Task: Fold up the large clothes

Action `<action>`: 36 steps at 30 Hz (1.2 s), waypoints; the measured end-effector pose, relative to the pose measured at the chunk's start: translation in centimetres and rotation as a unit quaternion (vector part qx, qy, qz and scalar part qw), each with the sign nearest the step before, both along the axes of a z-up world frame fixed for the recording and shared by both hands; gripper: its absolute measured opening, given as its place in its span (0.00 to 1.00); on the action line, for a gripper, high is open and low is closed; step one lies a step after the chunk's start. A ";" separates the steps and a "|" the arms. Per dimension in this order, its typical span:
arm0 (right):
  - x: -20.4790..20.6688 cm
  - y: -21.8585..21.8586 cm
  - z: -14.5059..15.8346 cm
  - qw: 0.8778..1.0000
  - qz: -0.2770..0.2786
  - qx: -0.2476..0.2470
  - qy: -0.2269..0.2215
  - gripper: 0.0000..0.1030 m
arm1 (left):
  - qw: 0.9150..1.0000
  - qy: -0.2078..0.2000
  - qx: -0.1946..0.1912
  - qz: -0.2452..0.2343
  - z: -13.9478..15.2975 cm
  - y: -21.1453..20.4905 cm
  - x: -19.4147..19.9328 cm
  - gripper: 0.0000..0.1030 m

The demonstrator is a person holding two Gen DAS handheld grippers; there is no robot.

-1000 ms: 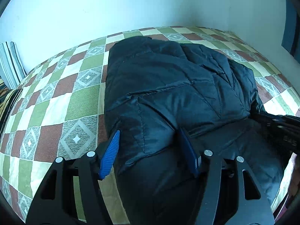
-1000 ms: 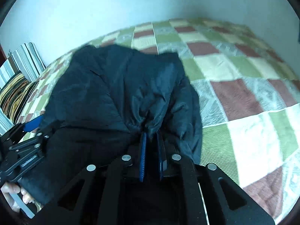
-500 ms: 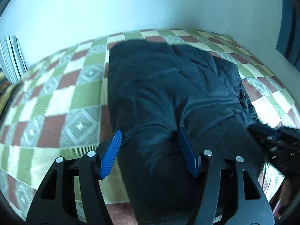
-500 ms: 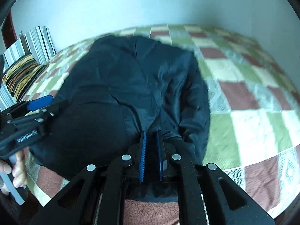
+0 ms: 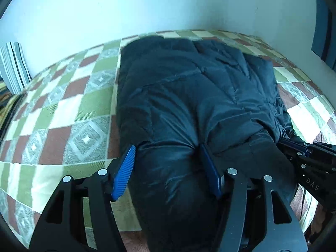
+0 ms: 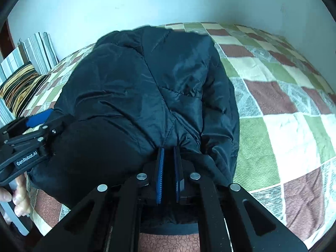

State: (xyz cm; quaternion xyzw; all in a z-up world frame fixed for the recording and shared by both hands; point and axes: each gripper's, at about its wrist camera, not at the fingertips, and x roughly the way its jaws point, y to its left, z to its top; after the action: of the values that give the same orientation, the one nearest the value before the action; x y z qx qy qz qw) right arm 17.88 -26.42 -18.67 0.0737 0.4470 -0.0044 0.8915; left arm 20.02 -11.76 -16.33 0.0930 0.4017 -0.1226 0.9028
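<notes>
Jacket (image 5: pixel 195 96): dark quilted, large, lying on the bed (image 5: pixel 63 126) with its bulk toward the middle and its near portion hanging over the front edge. Both grippers hold it at that near portion.

Left gripper (image 5: pixel 166 168): jaws fairly wide, clamped across a thick puffy roll of the jacket; the blue pads (image 5: pixel 124 172) press into the fabric on both sides. Right gripper (image 6: pixel 168 168): jaws nearly together, pinching a thin gathered bit of the shell.

Risks, as judged:
- Bed edge: a good part of the jacket overhangs the front edge. If either grip lets go, its weight could drag the rest off the bed.
- Left grip: the filling is springy and the shell slick, so the roll may squeeze out from between the pads under pull.
- Right grip: only a thin pinch is held. A hard tug could slip it free or pull one layer only, leaving the fold skewed.
- Uneven pull between the two hands would twist the fold line.

Surroundings: checkered bedspread (image 6: pixel 273 126) bare toward the right edge, so room to lay the fold. Striped pillows (image 6: pixel 25 69) at the far left corner, well apart from the jacket. Plain wall (image 5: pixel 147 6) behind. Nothing lies on the jacket.
</notes>
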 end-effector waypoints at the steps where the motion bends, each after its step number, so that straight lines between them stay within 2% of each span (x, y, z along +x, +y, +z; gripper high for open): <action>1: -0.1 0.1 0.5 1.000 0.000 -0.002 -0.004 0.10 | 1.000 -0.004 0.001 0.000 0.4 0.1 -0.2 0.60; 4: -0.2 0.0 2.3 1.000 -0.003 0.001 -0.016 0.13 | 1.000 -0.018 -0.001 0.008 1.9 0.5 -0.4 0.60; 7: 0.7 -0.4 4.4 0.999 -0.010 0.001 -0.037 0.30 | 0.999 -0.027 -0.005 0.019 3.4 1.1 0.8 0.60; 13: 5.5 -1.5 6.8 0.998 -0.027 0.005 -0.062 0.31 | 1.000 -0.008 -0.009 0.027 3.6 1.3 5.5 0.60; 17: 8.9 -1.5 6.1 0.999 -0.021 0.008 -0.047 0.31 | 0.999 0.007 -0.010 0.037 2.5 1.0 8.0 0.60; 22: 11.3 -1.7 1.9 1.000 -0.019 0.002 0.017 0.31 | 0.999 0.033 -0.004 0.040 0.6 0.5 9.6 0.60; 26: 11.6 -2.2 -0.8 0.999 -0.025 0.026 0.029 0.31 | 0.998 0.051 0.001 0.040 -1.2 0.0 10.3 0.61; 33: 9.9 -1.8 1.4 0.999 -0.029 0.021 -0.002 0.37 | 0.999 0.027 0.001 0.044 0.4 0.7 9.2 0.64; 35: 9.1 -1.7 2.2 0.999 -0.034 0.022 -0.012 0.49 | 0.999 0.020 -0.001 0.050 1.0 0.8 8.4 0.67; 36: 8.3 -1.6 2.9 0.999 -0.037 0.019 -0.022 0.52 | 0.998 0.017 -0.004 0.052 1.3 1.0 8.0 0.67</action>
State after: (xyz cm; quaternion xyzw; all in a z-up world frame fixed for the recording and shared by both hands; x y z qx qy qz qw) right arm 26.16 -28.02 -15.73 0.1074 0.4238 -0.0268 0.8989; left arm 27.99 -10.76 -14.99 0.0664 0.4211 -0.0787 0.9011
